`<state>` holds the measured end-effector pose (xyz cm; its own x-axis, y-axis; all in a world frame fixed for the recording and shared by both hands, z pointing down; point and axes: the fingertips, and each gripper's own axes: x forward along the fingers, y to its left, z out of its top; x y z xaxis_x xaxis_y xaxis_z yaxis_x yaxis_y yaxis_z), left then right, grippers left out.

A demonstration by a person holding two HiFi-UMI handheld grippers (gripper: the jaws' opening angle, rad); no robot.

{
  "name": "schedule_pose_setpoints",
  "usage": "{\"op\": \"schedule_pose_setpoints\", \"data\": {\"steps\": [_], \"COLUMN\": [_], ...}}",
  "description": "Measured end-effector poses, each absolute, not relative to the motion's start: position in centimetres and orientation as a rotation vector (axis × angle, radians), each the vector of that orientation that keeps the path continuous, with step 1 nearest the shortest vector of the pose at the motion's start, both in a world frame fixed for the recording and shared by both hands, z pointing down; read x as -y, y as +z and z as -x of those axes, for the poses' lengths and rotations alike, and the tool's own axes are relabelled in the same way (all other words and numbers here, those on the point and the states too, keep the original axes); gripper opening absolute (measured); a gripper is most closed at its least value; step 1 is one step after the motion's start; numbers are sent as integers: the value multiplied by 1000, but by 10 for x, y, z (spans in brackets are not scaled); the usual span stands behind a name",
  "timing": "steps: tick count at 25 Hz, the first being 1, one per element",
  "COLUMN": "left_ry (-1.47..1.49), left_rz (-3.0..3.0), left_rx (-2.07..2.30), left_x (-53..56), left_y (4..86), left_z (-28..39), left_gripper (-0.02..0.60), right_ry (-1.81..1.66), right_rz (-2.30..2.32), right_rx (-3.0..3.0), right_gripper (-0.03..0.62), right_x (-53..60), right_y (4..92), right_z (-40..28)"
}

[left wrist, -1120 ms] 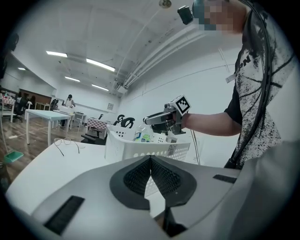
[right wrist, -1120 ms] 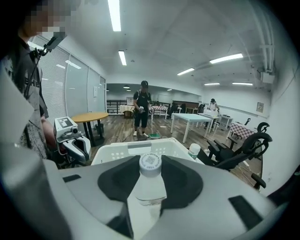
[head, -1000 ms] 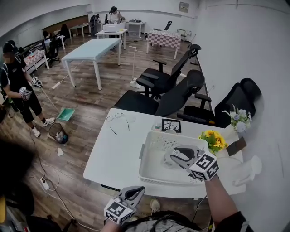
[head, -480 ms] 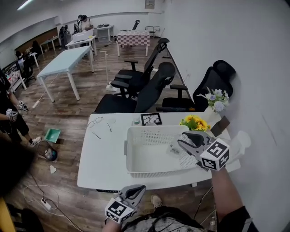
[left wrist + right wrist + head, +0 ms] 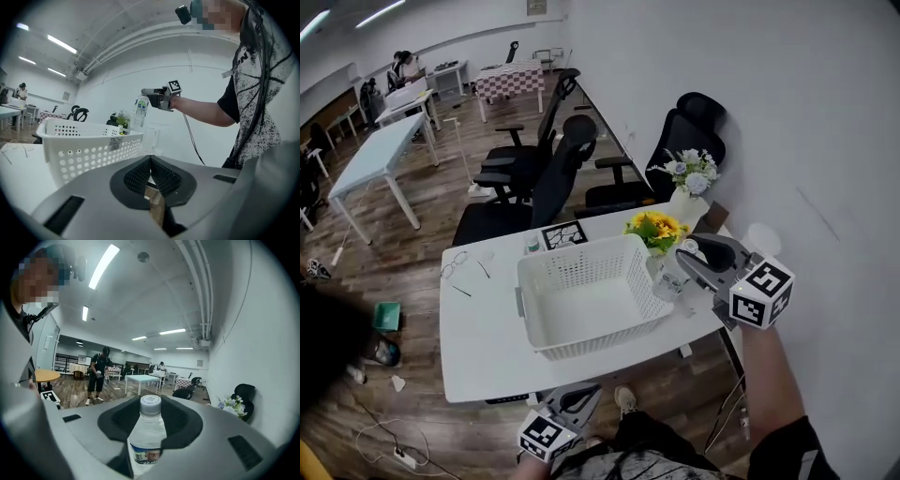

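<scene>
White plastic basket (image 5: 581, 267) stands in the middle of the white bench (image 5: 478, 342) in the head view. Just beside the basket's right rim, the right gripper (image 5: 682, 272) holds a clear water bottle (image 5: 666, 284) upright, near the yellow flowers (image 5: 654, 228) at the basket's far right corner. The left gripper (image 5: 579, 397) hangs on the basket's near side, past the bench edge.

In the left gripper view its jaws are pressed together with nothing between them. The basket fills the left, and the bottle shows raised to the basket's right.

In the right gripper view the jaws are clamped on the bottle's body, with its white cap (image 5: 150, 404) pointing up between them.
</scene>
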<state>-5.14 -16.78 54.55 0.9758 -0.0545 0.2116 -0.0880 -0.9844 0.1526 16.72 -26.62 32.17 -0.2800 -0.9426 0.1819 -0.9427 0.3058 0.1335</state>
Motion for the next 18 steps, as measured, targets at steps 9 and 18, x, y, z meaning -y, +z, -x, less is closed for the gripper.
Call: {"op": "schedule_pose_setpoints", "data": {"steps": [9,18], "left_ry": [320,339], "left_rz": [-2984,-3004], "left_rx": [-37,-103], "left_x": [148,138], "left_y": [540,537], "left_z": [19,-50], "left_gripper": [11,11], "right_ry": [21,110], "right_rz": [-1841,-1871], "right_rx": [2253,2231], "right_gripper": [150,150], "right_x": [218,190], "right_y": [321,364], "right_z": [-207,-263]}}
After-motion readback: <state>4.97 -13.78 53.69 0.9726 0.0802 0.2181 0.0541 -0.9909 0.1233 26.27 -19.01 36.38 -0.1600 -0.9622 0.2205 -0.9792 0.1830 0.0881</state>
